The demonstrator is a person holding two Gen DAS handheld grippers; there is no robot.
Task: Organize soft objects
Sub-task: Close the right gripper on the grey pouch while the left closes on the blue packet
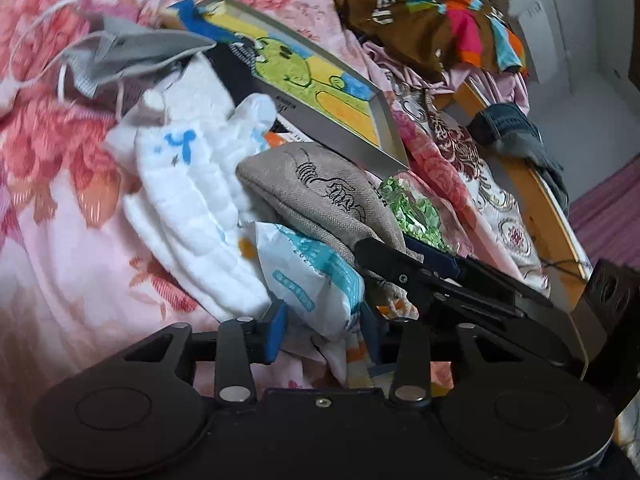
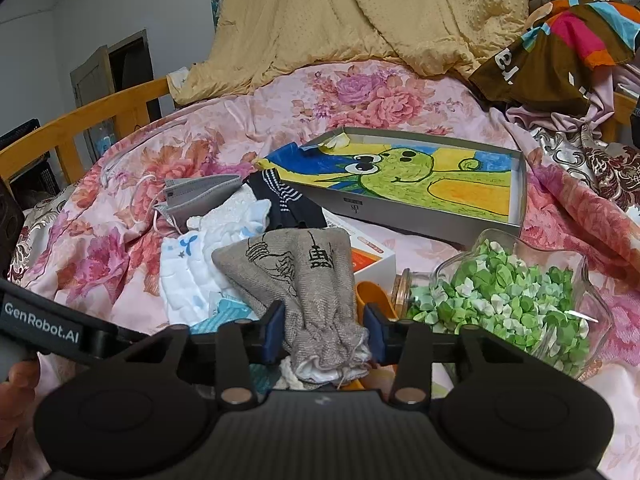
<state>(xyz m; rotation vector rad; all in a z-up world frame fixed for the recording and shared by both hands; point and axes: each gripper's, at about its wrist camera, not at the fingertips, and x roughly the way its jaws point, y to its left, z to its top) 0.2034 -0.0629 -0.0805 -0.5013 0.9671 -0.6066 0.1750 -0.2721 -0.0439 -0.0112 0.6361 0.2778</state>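
Grey drawstring pouch (image 2: 296,280) lies mid-bed on the floral quilt (image 2: 120,248), its gathered neck clamped between the right gripper (image 2: 325,336) pads. At its nine o'clock, the left gripper (image 1: 322,330) pinches a white-and-teal packet (image 1: 308,280). White cloth (image 1: 188,208) lies at the packet's ten o'clock, shallow box (image 2: 516,188) at the pouch's one o'clock.

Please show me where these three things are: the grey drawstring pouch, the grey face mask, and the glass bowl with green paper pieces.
grey drawstring pouch (image 2: 316,280): right wrist view, on its printed cloth body.
grey face mask (image 2: 200,196): right wrist view, on its folded grey panel.
glass bowl (image 2: 600,308): right wrist view, on its clear wavy rim.
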